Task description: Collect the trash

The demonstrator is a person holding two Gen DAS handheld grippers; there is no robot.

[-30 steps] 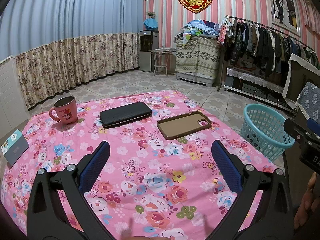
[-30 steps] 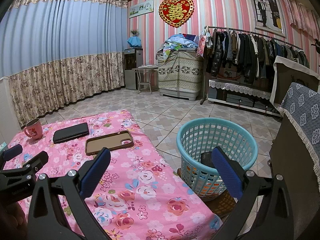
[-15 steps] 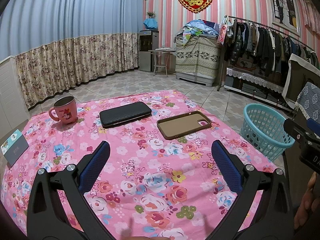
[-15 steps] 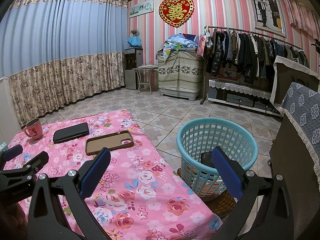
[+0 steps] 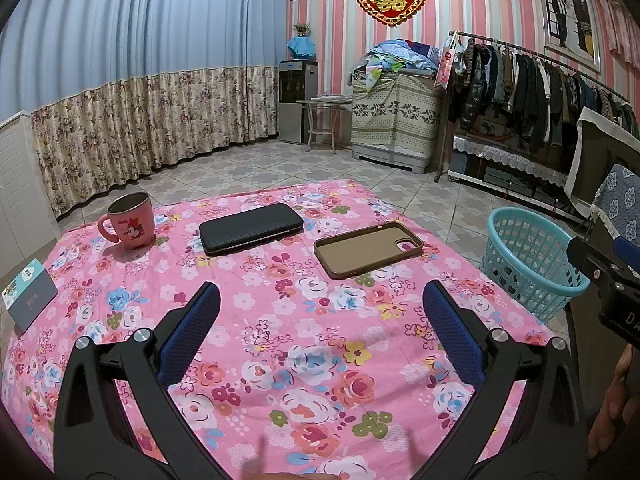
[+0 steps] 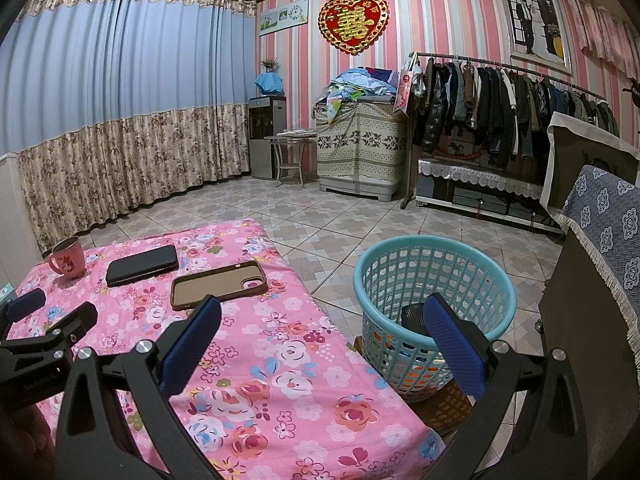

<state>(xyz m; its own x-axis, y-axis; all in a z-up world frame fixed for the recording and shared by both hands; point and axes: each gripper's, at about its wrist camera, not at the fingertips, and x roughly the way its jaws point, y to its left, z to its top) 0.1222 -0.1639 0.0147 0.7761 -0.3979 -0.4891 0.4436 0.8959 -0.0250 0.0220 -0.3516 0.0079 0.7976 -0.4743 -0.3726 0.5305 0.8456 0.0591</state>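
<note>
A light-blue plastic basket [image 6: 434,276] stands on the floor right of the table, with a dark object and some coloured bits inside; it also shows in the left wrist view as the basket [image 5: 528,264]. My right gripper [image 6: 322,312] is open and holds nothing, hovering over the table's right edge beside the basket. My left gripper [image 5: 320,300] is open too, above the pink floral tablecloth [image 5: 280,320], with nothing between its fingers. No loose trash shows on the cloth.
On the table lie a brown phone case [image 5: 368,248], a black wallet-like case [image 5: 250,228], a pink mug [image 5: 130,220] and a small card box [image 5: 28,292]. A dark cabinet with a patterned cloth [image 6: 608,248] stands right of the basket.
</note>
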